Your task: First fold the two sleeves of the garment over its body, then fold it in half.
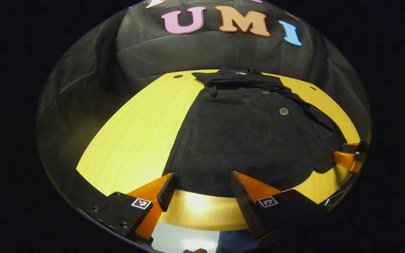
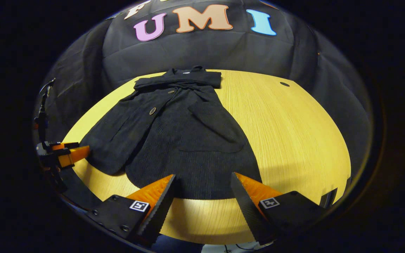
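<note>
While the dark garment (image 2: 174, 140) is lying flat on the yellow surface (image 2: 294, 140), its sleeves seemingly already folded in, both the left tool (image 1: 202, 189) and right tool (image 2: 202, 189) are hovering released at its hem; halving is remaining.

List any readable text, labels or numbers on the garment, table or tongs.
None readable.
White neck tag on the black corduroy buttoned garment: too small to read.
Black-and-white square markers on the left tongs and right tongs: coded patterns, no words.
</note>
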